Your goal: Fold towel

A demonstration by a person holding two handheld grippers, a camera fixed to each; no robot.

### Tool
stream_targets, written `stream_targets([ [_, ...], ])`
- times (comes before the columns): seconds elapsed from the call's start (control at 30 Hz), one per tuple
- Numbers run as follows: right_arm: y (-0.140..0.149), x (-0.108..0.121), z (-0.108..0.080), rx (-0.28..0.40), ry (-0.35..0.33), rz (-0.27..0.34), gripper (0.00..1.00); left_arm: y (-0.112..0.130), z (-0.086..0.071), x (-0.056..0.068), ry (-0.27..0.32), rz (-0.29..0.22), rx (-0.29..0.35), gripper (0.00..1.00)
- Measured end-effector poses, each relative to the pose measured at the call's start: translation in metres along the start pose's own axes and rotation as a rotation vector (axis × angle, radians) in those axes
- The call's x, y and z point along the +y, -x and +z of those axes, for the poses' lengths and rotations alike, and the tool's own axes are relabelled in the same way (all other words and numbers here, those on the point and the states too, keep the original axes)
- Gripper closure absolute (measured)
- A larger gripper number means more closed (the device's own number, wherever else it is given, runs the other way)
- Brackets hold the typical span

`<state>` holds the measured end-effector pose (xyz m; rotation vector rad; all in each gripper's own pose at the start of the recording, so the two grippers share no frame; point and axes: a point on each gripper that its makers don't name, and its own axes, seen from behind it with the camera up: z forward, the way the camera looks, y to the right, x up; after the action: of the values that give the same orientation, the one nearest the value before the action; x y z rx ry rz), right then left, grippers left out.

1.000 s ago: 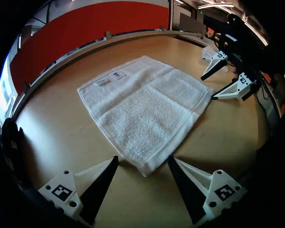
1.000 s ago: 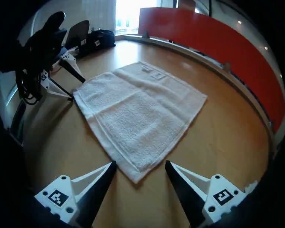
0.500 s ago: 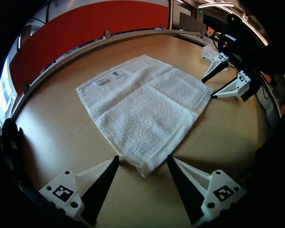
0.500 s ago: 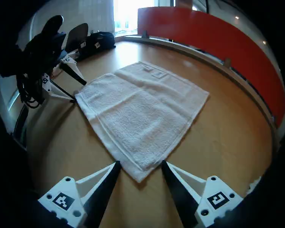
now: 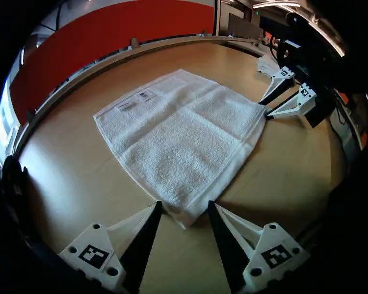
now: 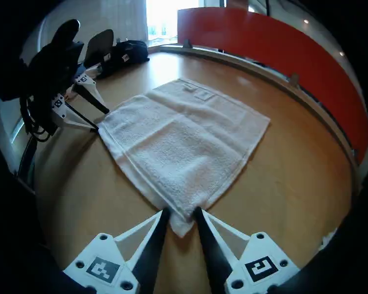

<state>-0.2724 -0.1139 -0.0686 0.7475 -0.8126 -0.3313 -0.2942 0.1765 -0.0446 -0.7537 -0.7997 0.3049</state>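
Note:
A white towel (image 5: 184, 130) lies flat on the wooden table (image 5: 71, 166), with small labels near its far edge. In the left gripper view, my left gripper (image 5: 184, 203) straddles the towel's near corner. Its fingers are still apart and stand just outside the corner's two edges. In the right gripper view, the towel (image 6: 184, 137) narrows to a corner, and my right gripper (image 6: 181, 210) is shut on that corner. Each view also has the other gripper farther off: the right gripper (image 5: 263, 110) at the towel's right corner, the left gripper (image 6: 102, 121) at its left corner.
A red panel (image 5: 110, 29) runs behind the table's raised far rim (image 5: 86, 71). A black bag (image 6: 127, 49) and a chair back (image 6: 100, 41) sit beyond the table. Some white cloth (image 5: 265, 63) lies at the far right. Bare wood surrounds the towel.
Both grippers have narrowed around their towel corners. The right one closed from wide open onto its corner, and the left one closed part way. The towel has stayed flat.

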Motion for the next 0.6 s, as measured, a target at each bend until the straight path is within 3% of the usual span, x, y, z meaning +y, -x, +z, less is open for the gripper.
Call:
stream_targets([
  [0.07,0.000,0.000,0.000,-0.001,-0.001,0.002,0.61,0.000,0.000,0.001,0.000,0.000,-0.002,0.43],
  [0.13,0.001,-0.001,-0.001,-0.001,-0.004,0.002,0.64,-0.001,0.001,0.000,-0.005,-0.007,-0.005,0.67],
  [0.27,0.000,-0.005,-0.001,-0.001,-0.022,0.002,0.74,-0.003,0.002,-0.003,-0.020,-0.025,-0.008,0.81],
  [0.4,-0.001,-0.010,-0.001,-0.004,-0.037,0.002,0.83,-0.004,0.002,-0.003,-0.020,-0.033,-0.008,0.87],
  [0.6,-0.003,-0.014,-0.002,0.007,-0.037,-0.004,0.85,-0.007,0.000,-0.005,-0.027,-0.054,-0.002,0.89],
])
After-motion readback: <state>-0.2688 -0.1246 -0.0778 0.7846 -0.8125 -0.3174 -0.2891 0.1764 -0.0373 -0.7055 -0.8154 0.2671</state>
